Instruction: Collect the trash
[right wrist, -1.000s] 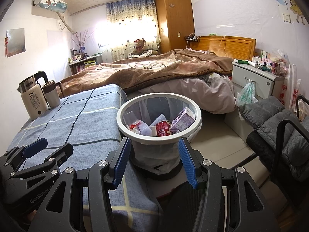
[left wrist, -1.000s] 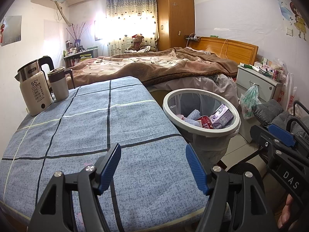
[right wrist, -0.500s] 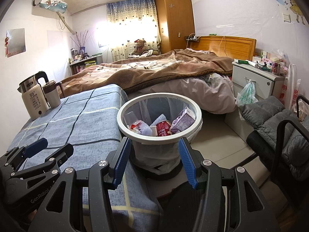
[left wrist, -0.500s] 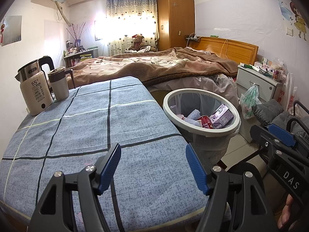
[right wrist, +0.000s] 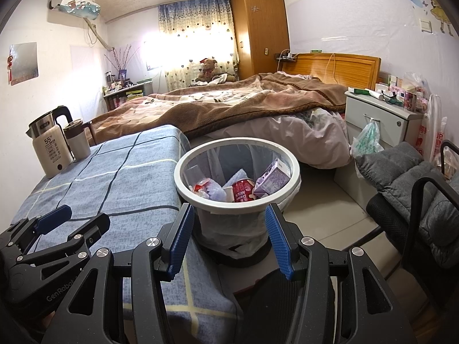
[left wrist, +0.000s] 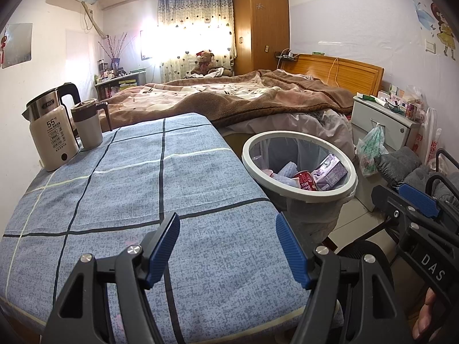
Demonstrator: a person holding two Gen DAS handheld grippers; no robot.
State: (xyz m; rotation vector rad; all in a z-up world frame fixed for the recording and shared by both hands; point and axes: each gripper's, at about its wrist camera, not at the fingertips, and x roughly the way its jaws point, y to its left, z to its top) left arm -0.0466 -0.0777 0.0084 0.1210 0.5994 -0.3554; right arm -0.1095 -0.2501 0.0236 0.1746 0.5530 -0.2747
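A white-rimmed trash bin (left wrist: 301, 197) (right wrist: 183, 177) lined with a clear bag stands on the floor beside the table. Inside lie a red milk can (right wrist: 242, 190) (left wrist: 306, 180), a purple carton (right wrist: 272, 179) (left wrist: 330, 172) and crumpled wrappers (right wrist: 212, 190). My left gripper (left wrist: 228, 243) is open and empty over the blue checked tablecloth (left wrist: 129, 189). My right gripper (right wrist: 228, 236) is open and empty, just in front of the bin. Each gripper shows at the edge of the other's view: the right one (left wrist: 413, 209), the left one (right wrist: 57, 229).
A kettle (left wrist: 51, 129) and a lidded mug (left wrist: 87, 124) stand at the table's far left corner. A bed with a brown blanket (left wrist: 229, 97) lies behind. A white nightstand (right wrist: 381, 123) with a hanging bag and a grey cushioned chair (right wrist: 416, 177) are at the right.
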